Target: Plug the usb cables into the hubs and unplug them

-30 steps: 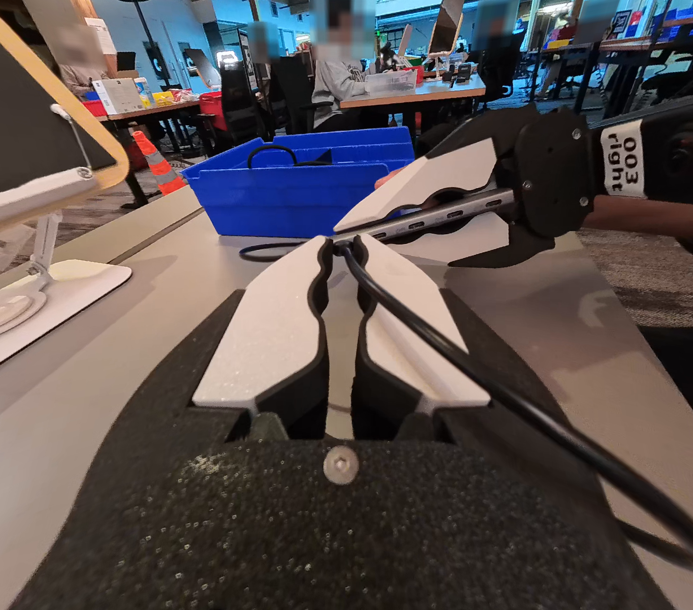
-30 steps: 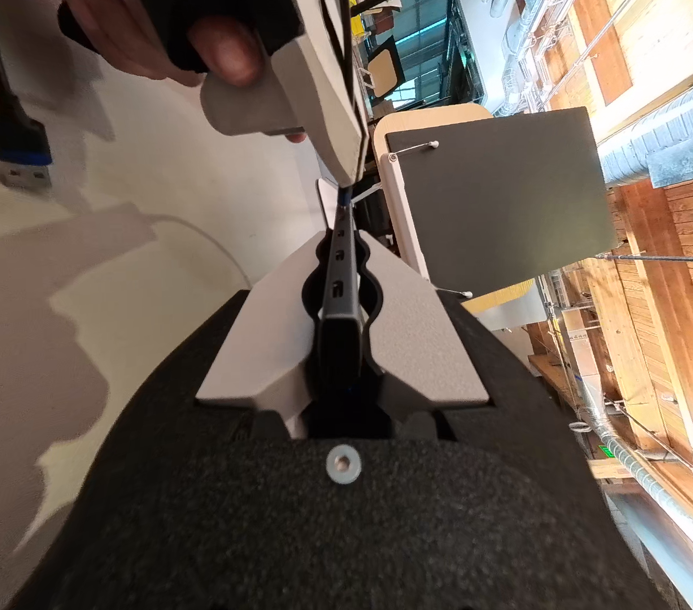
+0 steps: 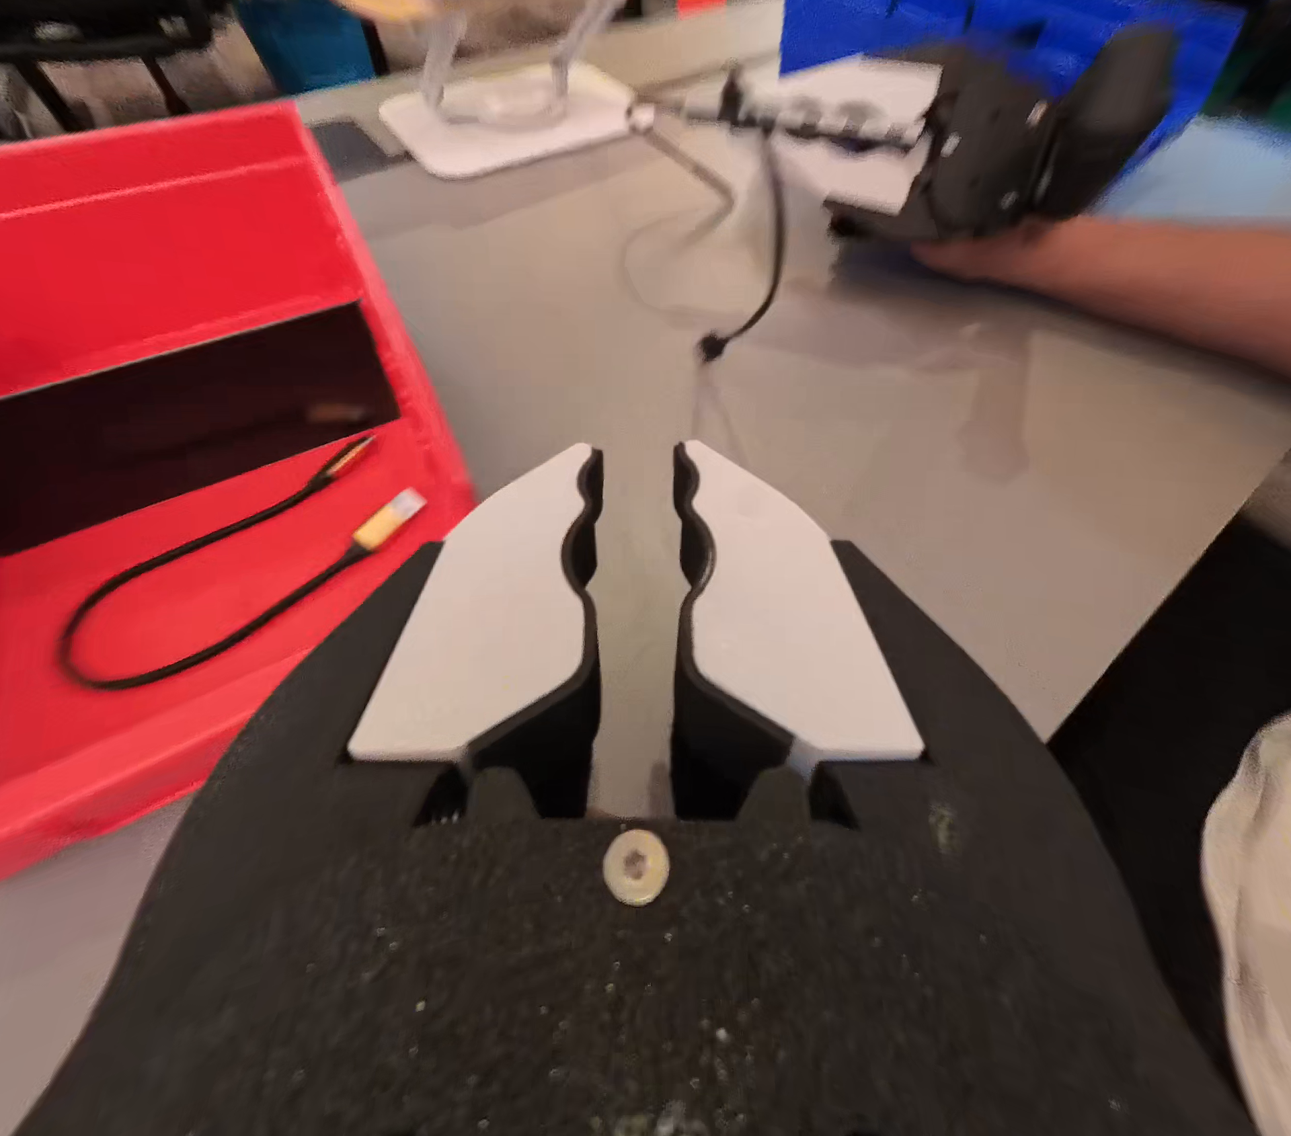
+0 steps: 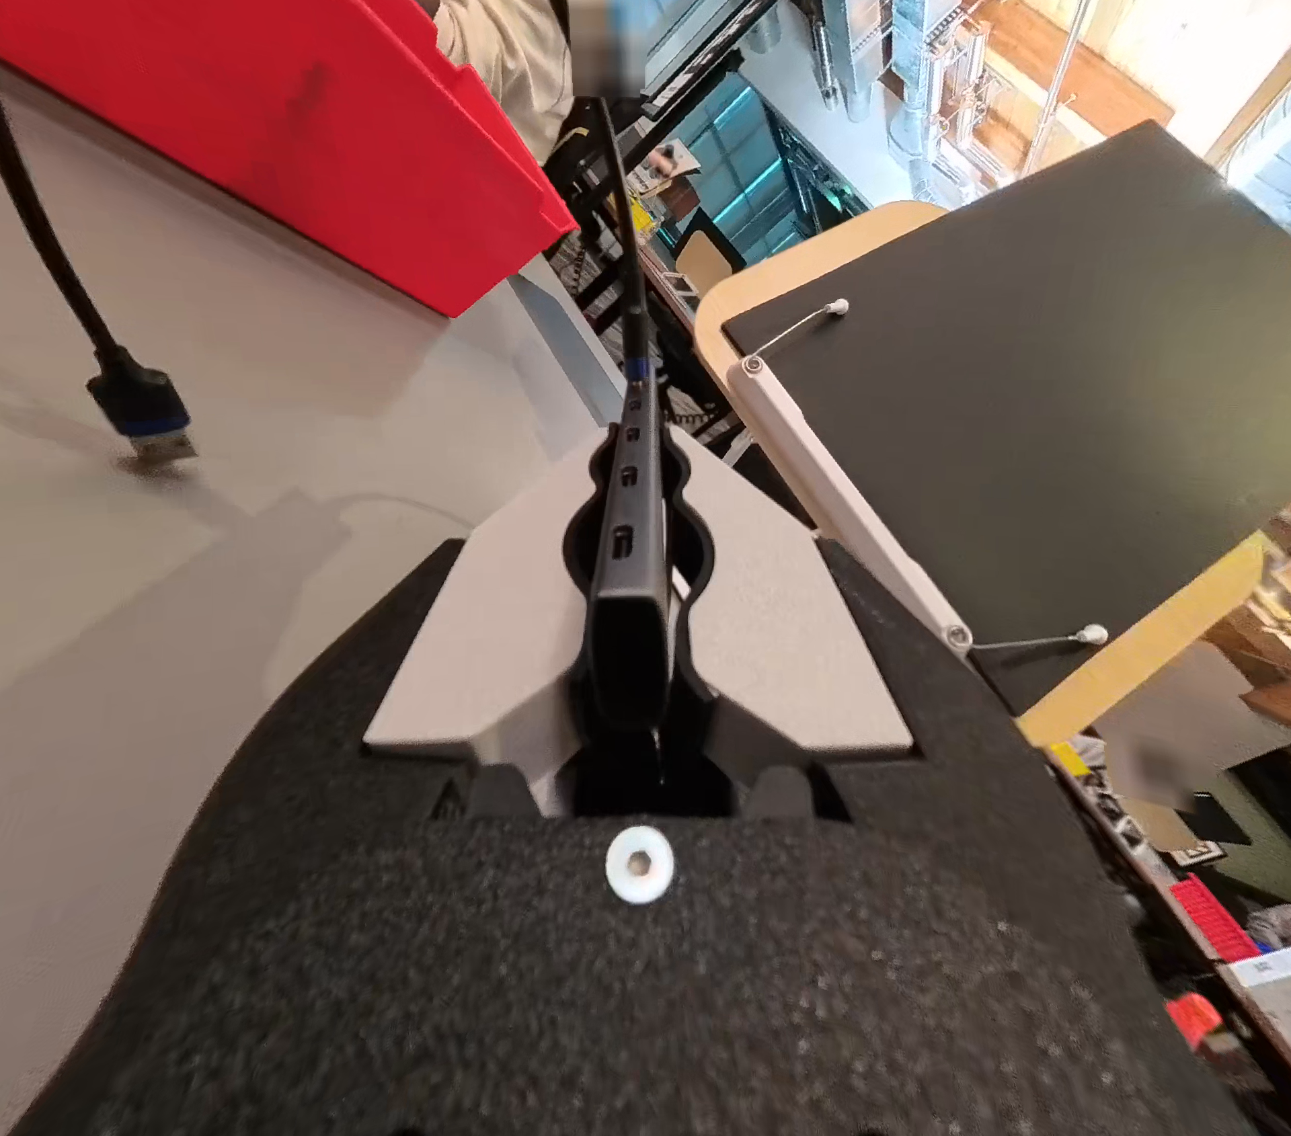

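Left gripper (image 3: 636, 460): fingers parted and empty above the grey surface (image 3: 908, 474), beside a red bin (image 3: 174, 236). Right gripper (image 4: 639, 460): fingers clamped on a slim port hub (image 4: 632, 544) (rigid, light; best gripped mid-body), its soft cable (image 4: 622, 208) trailing forward.

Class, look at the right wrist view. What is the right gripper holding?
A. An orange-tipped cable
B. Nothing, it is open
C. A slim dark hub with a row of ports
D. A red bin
C: the right gripper is shut on the dark hub, whose side ports show between its fingers.
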